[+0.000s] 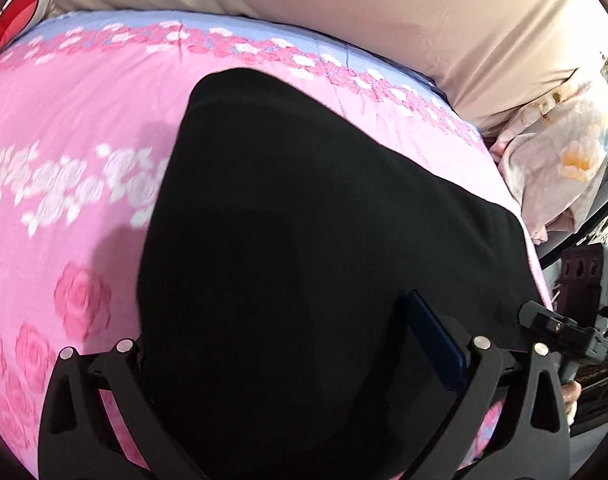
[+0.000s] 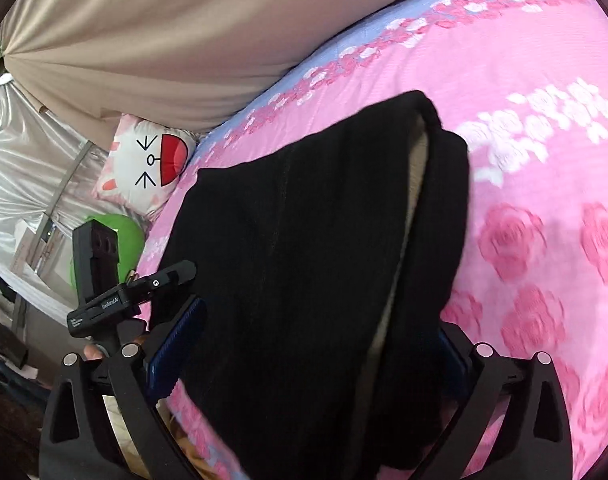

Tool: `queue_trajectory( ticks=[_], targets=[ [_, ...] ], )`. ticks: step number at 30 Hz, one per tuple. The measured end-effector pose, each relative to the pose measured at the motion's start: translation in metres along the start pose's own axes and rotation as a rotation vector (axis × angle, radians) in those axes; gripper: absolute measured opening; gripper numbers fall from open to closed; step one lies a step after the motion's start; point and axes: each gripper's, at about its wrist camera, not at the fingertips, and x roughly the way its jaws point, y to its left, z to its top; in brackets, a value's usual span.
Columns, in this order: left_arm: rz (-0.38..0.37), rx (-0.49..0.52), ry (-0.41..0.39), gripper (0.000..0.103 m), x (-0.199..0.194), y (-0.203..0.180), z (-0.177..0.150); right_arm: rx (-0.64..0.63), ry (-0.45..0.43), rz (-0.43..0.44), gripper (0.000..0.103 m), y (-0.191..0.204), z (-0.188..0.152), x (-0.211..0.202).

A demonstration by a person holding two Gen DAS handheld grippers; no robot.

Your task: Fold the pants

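Left wrist view is showing the black fabric pants lying on the pink rose-print bed cover, near its right edge. The left gripper and right gripper are both straddling the cloth; I cannot tell whether the jaws are clamping it. Loose layers may be slipping, spoiling the fold.

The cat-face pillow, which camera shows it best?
The right wrist view: the cat-face pillow shows its whole face there, lying at the bed's edge beside the pink floral bedspread. The left wrist view catches only a red and white sliver at its top-left edge.
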Motion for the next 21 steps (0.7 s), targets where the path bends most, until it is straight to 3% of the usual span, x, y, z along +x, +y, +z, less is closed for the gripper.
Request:
queue_trajectory(
  ticks=[2, 3, 4, 6, 9, 12, 17, 21],
  targets=[
    [-0.006, -0.02, -0.001, 0.097, 0.001, 0.003, 0.004, -0.003, -0.017, -0.018, 0.087, 0.002, 0.0, 0.001],
    [0.002, -0.031, -0.002, 0.091, 0.0, 0.005, 0.005, 0.003, -0.021, -0.037, 0.062, 0.001, 0.0, 0.0],
    [0.034, -0.038, -0.002, 0.081, -0.002, 0.005, 0.004, 0.026, -0.024, -0.048, 0.053, -0.003, -0.002, -0.003],
    [0.03, -0.052, 0.007, 0.066, -0.008, 0.006, 0.003, 0.068, -0.041, -0.007, 0.045, -0.01, -0.007, -0.014],
    [0.065, -0.056, -0.003, 0.045, -0.02, 0.001, 0.004, 0.02, -0.057, -0.055, 0.042, 0.006, -0.008, -0.02],
    [0.074, -0.052, -0.003, 0.032, -0.037, -0.006, 0.005, -0.006, -0.073, -0.056, 0.04, 0.022, -0.005, -0.031],
    [-0.018, -0.056, 0.074, 0.034, -0.058, -0.006, -0.019, -0.009, -0.06, -0.042, 0.041, 0.034, -0.022, -0.063],
    [-0.042, -0.134, 0.118, 0.072, -0.034, 0.019, -0.04, 0.061, 0.014, -0.134, 0.061, 0.002, -0.048, -0.051]
  ],
)
